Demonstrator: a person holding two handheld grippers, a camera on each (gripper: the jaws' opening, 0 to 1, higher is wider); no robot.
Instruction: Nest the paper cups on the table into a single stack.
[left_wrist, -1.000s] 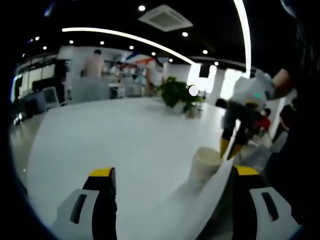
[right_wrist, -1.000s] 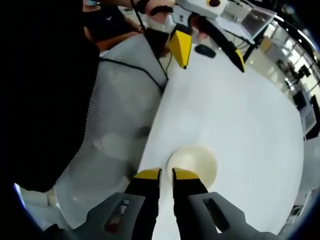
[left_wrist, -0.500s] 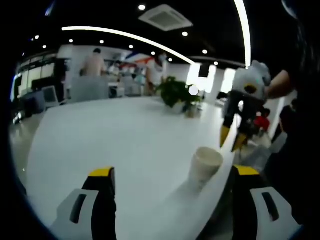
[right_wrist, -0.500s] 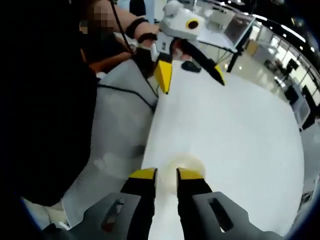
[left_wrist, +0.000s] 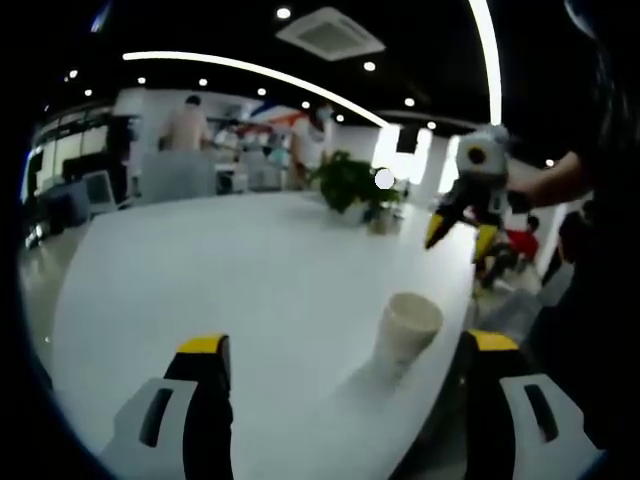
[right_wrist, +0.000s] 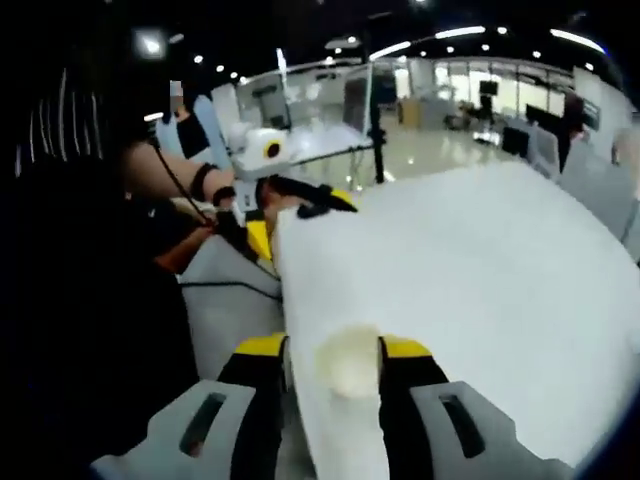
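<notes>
White desk (left_wrist: 230, 280) surface spreads wide across the left gripper view, and one paper cup (left_wrist: 408, 325) stands upright on it close to the desk's right edge, mouth up, pale cream and slightly tapered. The left gripper (left_wrist: 340, 375) sits low over the near part of the desk with its yellow-tipped jaws spread far apart and nothing between them; the cup stands ahead of them, nearer the right jaw, and clear of both. Above and beyond the cup, the right gripper (left_wrist: 458, 232) hangs in the air off the desk's right edge, held by a person's hand, its jaws parted and gripping nothing. In the right gripper view, the right gripper (right_wrist: 332, 350) points down at the desk's edge (right_wrist: 300, 300), and the paper cup (right_wrist: 348, 360) appears blurred in the gap between the jaws, which are released and not touching it as far as the blur allows. Farther along that same edge, the left gripper (right_wrist: 300, 215) shows in the person's hand, jaws wide. Potted plants (left_wrist: 355, 188) stand at the desk's far edge.
</notes>
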